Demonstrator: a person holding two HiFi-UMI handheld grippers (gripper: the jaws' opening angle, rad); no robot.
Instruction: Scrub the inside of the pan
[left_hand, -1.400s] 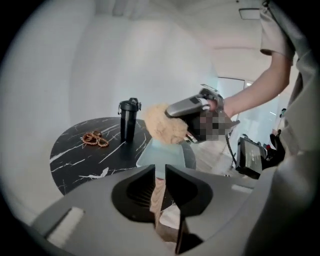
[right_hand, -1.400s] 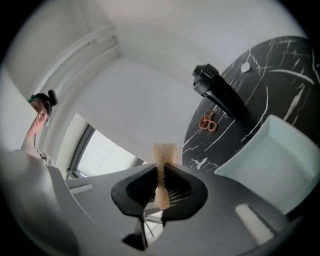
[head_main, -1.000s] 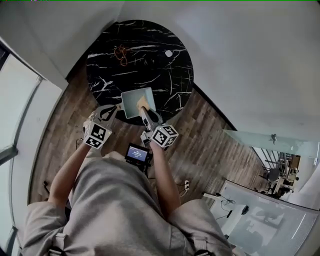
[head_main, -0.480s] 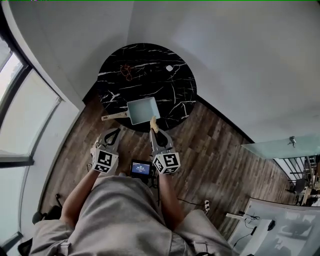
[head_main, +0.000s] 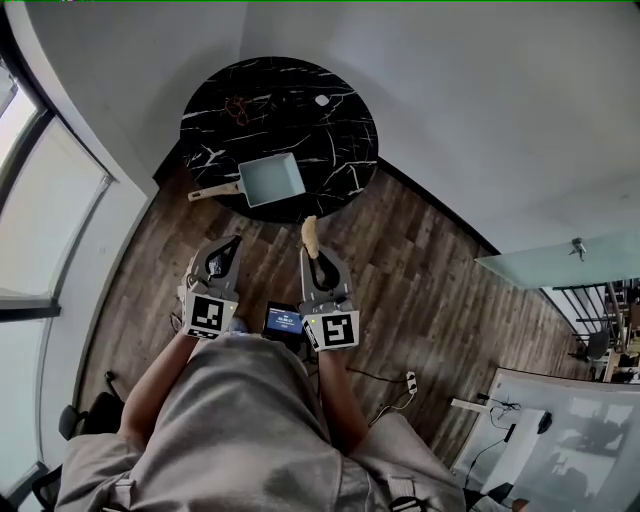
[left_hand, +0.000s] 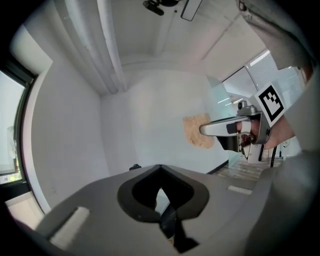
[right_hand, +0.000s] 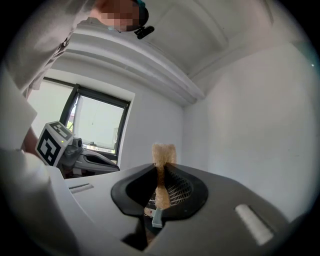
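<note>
The pale blue square pan (head_main: 271, 179) with its wooden handle (head_main: 212, 191) sits near the front edge of the round black marble table (head_main: 340, 140). Both grippers hang over the wood floor, short of the table and apart from the pan. My right gripper (head_main: 311, 250) is shut on a tan scrub sponge (head_main: 311, 233) that sticks up past its jaws (right_hand: 163, 150). My left gripper (head_main: 231, 243) is shut with nothing between its jaws (left_hand: 160, 168). The left gripper view catches the sponge (left_hand: 198, 131) side-on in the right gripper (left_hand: 206, 130).
A small white object (head_main: 322, 100) and an orange tangle (head_main: 238, 108) lie at the table's far side. A small screen device (head_main: 283, 320) hangs at the person's waist. Windows run along the left (head_main: 40, 210); a power strip (head_main: 411, 381) lies on the floor.
Both grippers have drawn back from the pan toward the person's body. The sponge left the pan, still in the right gripper. The left gripper moved off the handle side.
</note>
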